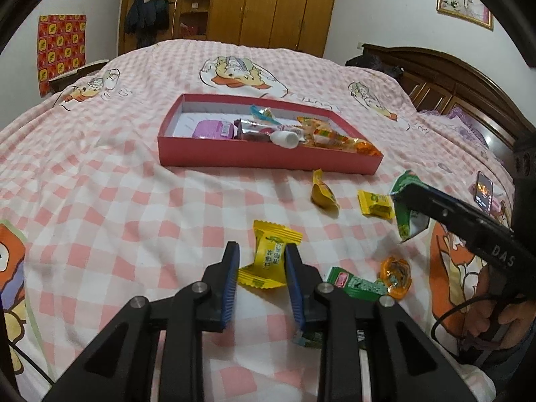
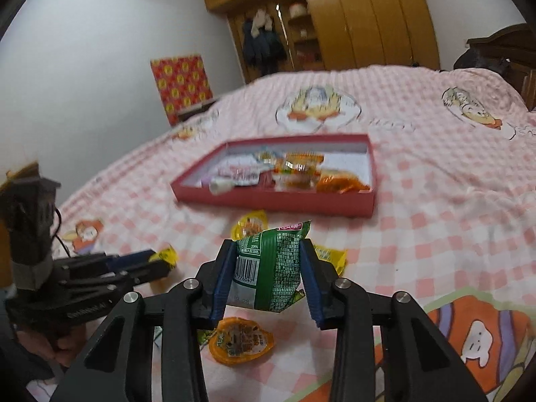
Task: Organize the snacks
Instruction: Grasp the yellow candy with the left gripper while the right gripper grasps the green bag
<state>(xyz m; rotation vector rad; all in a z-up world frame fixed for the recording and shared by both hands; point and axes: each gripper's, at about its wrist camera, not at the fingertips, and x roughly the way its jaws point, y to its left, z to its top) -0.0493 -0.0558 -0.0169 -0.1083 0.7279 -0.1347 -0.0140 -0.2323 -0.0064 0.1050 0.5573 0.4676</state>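
Observation:
A shallow red box (image 1: 268,159) (image 2: 268,201) lies mid-bed and holds several snacks, among them a purple packet (image 1: 211,129) and a small white bottle (image 1: 284,139). My left gripper (image 1: 261,246) (image 2: 150,258) is low over the quilt, shut on a yellow wrapped candy (image 1: 268,258) that is still on the bed. My right gripper (image 2: 267,244) (image 1: 398,194) holds a green snack packet (image 2: 271,268) (image 1: 408,211) pinched between its pads, lifted off the bed in front of the box.
Loose on the pink checked quilt (image 1: 134,217): two more yellow candies (image 1: 323,192) (image 1: 375,202), an orange jelly cup (image 1: 395,278) (image 2: 239,341), another green packet (image 1: 355,284). A phone (image 1: 484,194) lies at right near the wooden headboard (image 1: 452,77). A hand (image 1: 502,321) grips the right tool.

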